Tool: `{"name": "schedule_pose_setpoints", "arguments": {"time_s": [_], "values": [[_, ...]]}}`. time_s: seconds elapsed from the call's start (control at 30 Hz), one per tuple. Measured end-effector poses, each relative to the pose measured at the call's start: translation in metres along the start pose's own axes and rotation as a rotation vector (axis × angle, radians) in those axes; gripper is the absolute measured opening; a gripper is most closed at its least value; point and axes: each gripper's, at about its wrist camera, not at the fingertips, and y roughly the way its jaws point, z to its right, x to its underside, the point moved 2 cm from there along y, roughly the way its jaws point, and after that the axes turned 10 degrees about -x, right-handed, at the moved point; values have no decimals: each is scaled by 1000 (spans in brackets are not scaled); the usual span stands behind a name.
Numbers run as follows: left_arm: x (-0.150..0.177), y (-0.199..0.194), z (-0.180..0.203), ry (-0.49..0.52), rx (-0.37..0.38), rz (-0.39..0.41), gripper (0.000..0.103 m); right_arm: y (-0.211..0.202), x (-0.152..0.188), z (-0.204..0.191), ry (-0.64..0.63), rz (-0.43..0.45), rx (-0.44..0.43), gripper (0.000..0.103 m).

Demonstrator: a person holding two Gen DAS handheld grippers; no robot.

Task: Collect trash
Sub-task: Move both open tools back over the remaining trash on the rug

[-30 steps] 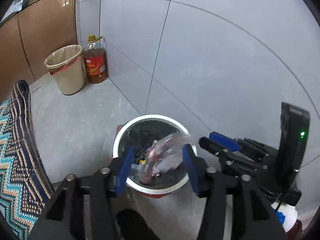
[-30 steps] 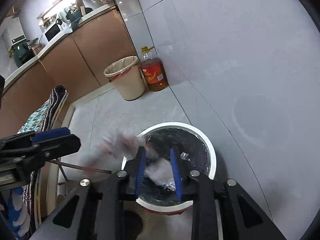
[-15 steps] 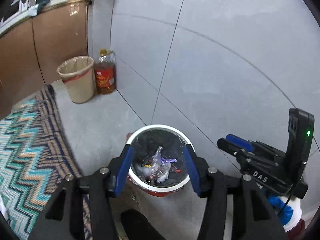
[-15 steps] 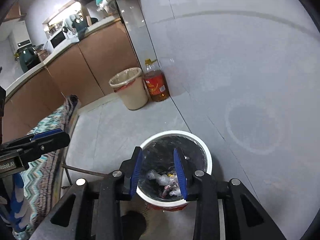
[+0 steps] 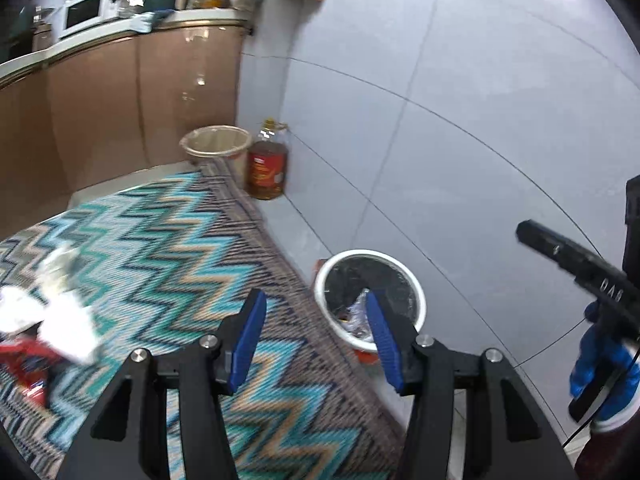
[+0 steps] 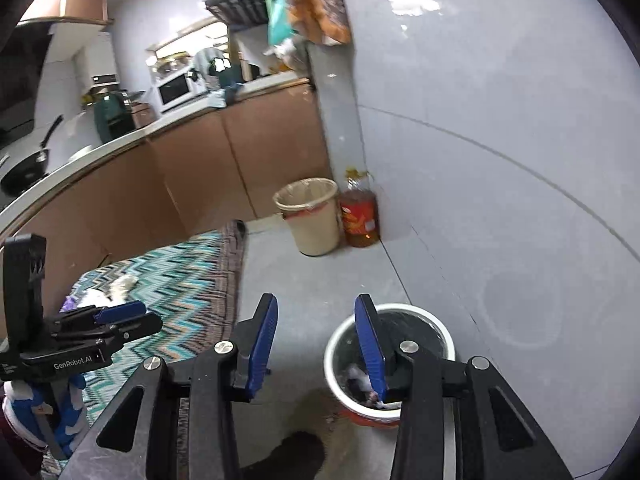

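Left gripper (image 5: 316, 336) over zigzag rug (image 5: 168, 240), jaws apart, empty. Right gripper (image 6: 316, 344) jaws opening, empty, beside white-rimmed trash bin (image 6: 440, 330). Crumpled wrappers (image 5: 60, 320) on rug.

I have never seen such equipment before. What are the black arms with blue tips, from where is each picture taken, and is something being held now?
There is no robot here: a person holds a two-finger tool in each hand. Each tool carries a wide-angle camera looking forward along its blue-padded fingers, so each picture shows its own tool from behind.

In the left picture, the left gripper is open and empty above a zigzag-patterned cloth, where crumpled white trash and a red wrapper lie. The other tool appears at the right edge, in a blue-gloved hand.

In the right picture, the right gripper is opening, with nothing between its fingers. Below it stands a white-rimmed bin with trash inside. Farther back stand a beige bin and an oil bottle by the wall.
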Motion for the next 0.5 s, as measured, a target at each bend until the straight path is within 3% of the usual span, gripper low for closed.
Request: {"name": "schedule_pose_setpoints", "arguments": {"time_s": [0.5], "values": [[58, -104, -135, -129, -148, 118, 52, 0, -14, -109, -108, 30, -100, 41]]}}
